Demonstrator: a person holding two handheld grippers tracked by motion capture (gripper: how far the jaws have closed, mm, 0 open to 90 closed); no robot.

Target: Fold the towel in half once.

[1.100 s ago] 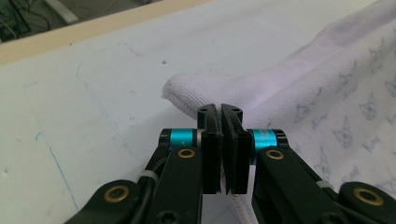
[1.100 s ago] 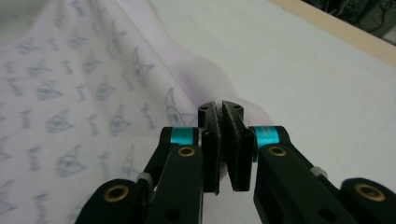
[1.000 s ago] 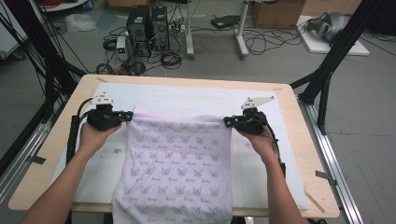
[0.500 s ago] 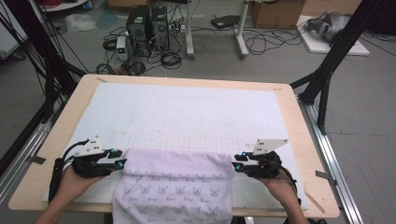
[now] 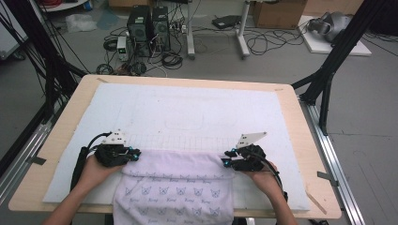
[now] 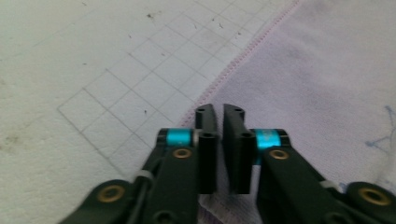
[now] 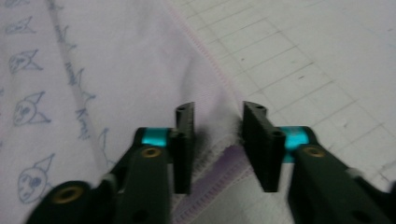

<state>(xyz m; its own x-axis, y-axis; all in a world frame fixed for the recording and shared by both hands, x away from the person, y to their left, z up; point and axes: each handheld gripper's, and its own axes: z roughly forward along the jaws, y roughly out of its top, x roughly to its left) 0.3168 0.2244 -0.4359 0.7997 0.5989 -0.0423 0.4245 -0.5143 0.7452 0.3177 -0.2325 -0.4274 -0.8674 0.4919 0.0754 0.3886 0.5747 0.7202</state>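
Observation:
A lilac towel (image 5: 173, 187) printed with small cat faces lies at the near edge of the table, folded over on itself and hanging off the front. My left gripper (image 5: 133, 154) sits at the fold's left corner. In the left gripper view its jaws (image 6: 219, 112) stand almost together on the towel's (image 6: 317, 79) stitched hem. My right gripper (image 5: 226, 163) rests at the fold's right corner. In the right gripper view its jaws (image 7: 218, 112) stand apart, and the towel's (image 7: 116, 60) hemmed corner lies loose between them.
A white gridded mat (image 5: 197, 108) covers the wooden table (image 5: 309, 140), bare beyond the towel. On the floor past the far edge are computer towers (image 5: 148, 23), cables and black frame legs (image 5: 328, 70).
Both grippers carried the towel's far edge back toward the person, folding it over onto the near part. The right jaws have come apart at the corner.

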